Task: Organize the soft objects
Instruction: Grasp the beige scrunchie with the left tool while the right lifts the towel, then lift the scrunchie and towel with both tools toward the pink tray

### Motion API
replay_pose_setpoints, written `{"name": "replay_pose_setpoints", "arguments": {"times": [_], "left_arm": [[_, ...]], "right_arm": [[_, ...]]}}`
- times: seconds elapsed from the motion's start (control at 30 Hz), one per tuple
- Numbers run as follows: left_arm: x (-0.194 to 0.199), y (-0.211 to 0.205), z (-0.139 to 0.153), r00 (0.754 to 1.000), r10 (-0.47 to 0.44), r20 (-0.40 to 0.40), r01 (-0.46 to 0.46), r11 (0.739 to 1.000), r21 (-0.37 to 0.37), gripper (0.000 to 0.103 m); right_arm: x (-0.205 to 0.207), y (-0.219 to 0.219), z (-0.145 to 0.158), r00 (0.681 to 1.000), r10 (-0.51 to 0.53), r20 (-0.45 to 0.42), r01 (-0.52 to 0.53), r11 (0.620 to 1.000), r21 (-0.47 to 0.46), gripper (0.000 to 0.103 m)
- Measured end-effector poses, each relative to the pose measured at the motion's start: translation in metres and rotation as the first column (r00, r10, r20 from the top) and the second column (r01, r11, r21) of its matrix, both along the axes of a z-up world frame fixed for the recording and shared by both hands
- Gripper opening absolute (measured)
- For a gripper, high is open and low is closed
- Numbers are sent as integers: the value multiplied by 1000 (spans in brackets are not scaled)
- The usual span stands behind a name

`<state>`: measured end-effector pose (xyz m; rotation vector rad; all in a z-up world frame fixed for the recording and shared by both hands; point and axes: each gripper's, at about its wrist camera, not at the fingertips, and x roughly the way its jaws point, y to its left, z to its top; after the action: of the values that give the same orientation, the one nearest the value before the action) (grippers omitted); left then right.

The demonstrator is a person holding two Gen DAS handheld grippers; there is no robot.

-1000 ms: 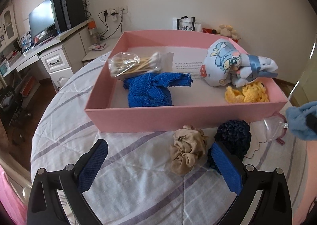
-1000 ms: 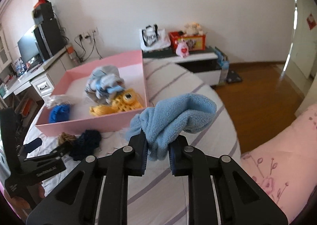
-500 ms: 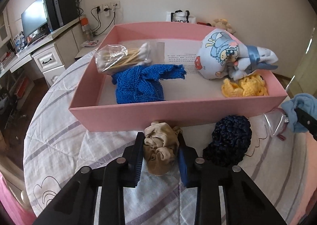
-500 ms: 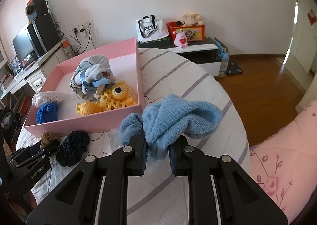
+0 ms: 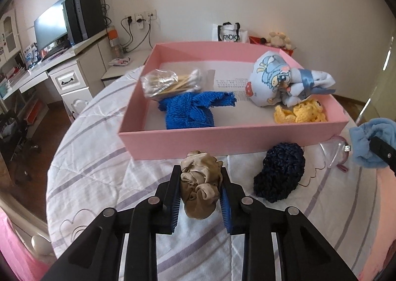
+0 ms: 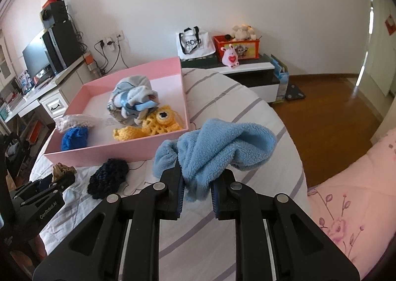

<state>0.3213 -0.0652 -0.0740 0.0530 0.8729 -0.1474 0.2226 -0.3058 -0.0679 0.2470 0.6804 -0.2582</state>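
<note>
Left gripper (image 5: 200,183): clamped on the beige scrunchie (image 5: 200,186), its blue pads pressing both sides of the bunched fabric.
Beige scrunchie: sat between the left gripper's fingers, just in front of the pink box's near wall; whether it touched the surface could not be told.
Right gripper (image 6: 196,183): clamped on the light blue fleece cloth (image 6: 217,152), which bulged up and forward out of the closed fingers.
Light blue fleece cloth: held above the surface, just beside the pink box's near right corner.
Pink box (image 5: 230,136): lay open on the striped white surface (image 5: 99,169).
Inside the box: a bag of cotton swabs (image 5: 170,82) at the far left, touching a bright blue knitted piece (image 5: 190,110); a printed fabric bundle with a blue ribbon (image 5: 279,80) at the right, with a yellow crochet piece (image 5: 302,113) just in front of it.
Dark navy crochet piece (image 5: 279,172): lay on the surface outside the box, near the scrunchie and touching the box's front wall.
Clear plastic item (image 5: 334,149): lay beside the navy piece, near the fleece cloth.
</note>
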Motion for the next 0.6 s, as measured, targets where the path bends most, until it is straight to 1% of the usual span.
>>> {"name": "replay_pose_setpoints", "arguments": {"times": [0.23,0.6], "left_arm": [[-30,10,19,999,16,51,-16,1000,0,25],[-86,24,53,991,42,126,-41,999,-14,25]], "right_arm": [[-22,14,15,999,22,44,-22,1000,-20,16],[-56,44,38,990,86,110,-81,995,-53,16]]}}
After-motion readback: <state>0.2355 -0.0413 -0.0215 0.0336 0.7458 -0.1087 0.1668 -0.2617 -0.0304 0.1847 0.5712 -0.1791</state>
